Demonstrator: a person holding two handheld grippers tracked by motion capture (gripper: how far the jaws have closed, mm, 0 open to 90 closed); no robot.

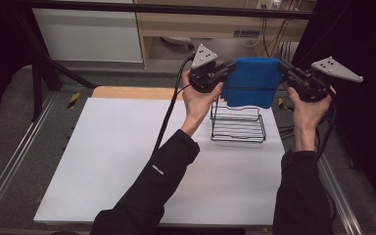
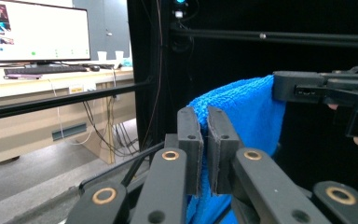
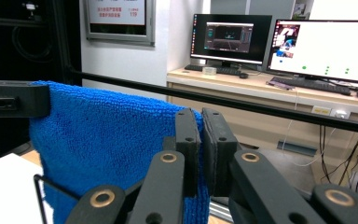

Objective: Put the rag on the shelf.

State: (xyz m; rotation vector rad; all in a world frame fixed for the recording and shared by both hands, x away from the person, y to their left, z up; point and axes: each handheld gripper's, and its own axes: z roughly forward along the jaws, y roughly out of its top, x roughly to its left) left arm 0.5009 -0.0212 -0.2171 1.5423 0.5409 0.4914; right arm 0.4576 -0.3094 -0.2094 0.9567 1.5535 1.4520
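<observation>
White desk carrying a wire rack

The desk (image 1: 127,161), its white top showing a wooden strip along the far edge, is bearing a black wire rack (image 1: 238,125) that is standing upright near its far right corner.

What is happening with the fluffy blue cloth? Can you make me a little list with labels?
thing held: soft blue terry cloth, folded, hanging down
left gripper: shut on the cloth's left top corner
right gripper: shut on the cloth's right top corner
cloth shape: stretched flat between the two grippers
below the cloth: black wire rack, standing on the table
cloth and rack: the cloth's lower edge hangs in front of the rack's top; touching or not, cannot tell
table: white sheet over a wooden top
</observation>
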